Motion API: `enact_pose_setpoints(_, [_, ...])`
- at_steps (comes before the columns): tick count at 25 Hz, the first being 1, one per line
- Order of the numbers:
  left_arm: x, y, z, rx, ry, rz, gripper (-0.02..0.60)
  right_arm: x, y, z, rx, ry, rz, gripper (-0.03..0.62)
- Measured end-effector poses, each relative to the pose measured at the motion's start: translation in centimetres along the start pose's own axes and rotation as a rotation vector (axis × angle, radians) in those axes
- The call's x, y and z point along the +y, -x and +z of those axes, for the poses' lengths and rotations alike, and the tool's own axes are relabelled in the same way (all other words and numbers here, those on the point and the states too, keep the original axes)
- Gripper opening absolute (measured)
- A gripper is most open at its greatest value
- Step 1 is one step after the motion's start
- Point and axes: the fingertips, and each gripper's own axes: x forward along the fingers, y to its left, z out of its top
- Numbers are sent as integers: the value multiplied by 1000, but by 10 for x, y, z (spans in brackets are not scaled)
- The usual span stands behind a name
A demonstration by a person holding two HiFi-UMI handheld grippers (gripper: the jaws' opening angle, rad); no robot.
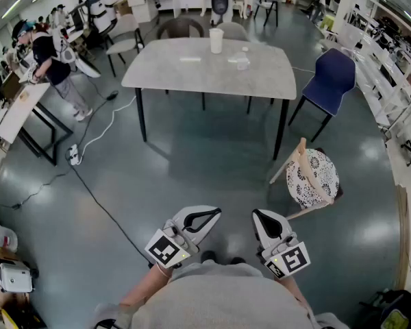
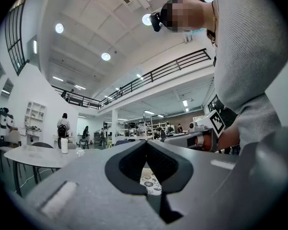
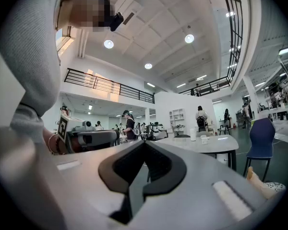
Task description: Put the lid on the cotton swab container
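Shiny grey floor [image 1: 192, 163] fills most of the big hall in front of you. Your left claw [image 1: 212, 215] and your right claw [image 1: 259, 217] are close to your body, side by side and a little apart, both pointing out at the room. Each claw is closed all the way, with its two jaws pressed together, and neither one has hold of anything. Far ahead of both claws stands the grey bench [image 1: 164, 70]. On it, well apart from the claws, sits a small clear container [image 1: 242, 62]. It looks like the cotton swab one, but it is too small to be sure. A tall white cup [image 1: 216, 40] stands just behind it to the left, and a flat white thing [image 1: 190, 59] lies further left. You cannot make out the lid from here. Nearer, ahead of your right claw, is a stool [image 1: 313, 177] with a patterned seat. Past it a blue chair [image 1: 332, 81] stands beside the bench.
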Motion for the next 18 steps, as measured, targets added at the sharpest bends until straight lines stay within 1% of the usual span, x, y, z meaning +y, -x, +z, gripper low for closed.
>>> enact_pose_setpoints(4, [10,3,1,4,18,18,-5,1,-6,0,1,7,2,-2])
enact_pose_setpoints(7, [13,3,1,-3,25,21,-5,0,-8,-1,-4,-19,-11,-2])
enact_pose_setpoints(10, [15,4,1,-4,15,17,-5,-2,-10,-1,-13,-60,-24,-2])
enact_pose_setpoints(13, [17,4,0,-2,16,11,-5,-4,-14,-2,-7,-64,-42,-2])
enact_pose_setpoints(15, [19,5,0,2,16,4,-5,-6,-16,-3,1,-77,-70,-2])
enact_pose_setpoints(17, [22,7,-2,11,28,-4,-5,-6,-20,-3,6,-88,-86,0])
enact_pose_setpoints(18, [24,7,-3,12,42,-7,-5,-5,-22,-3,5,-90,-81,0])
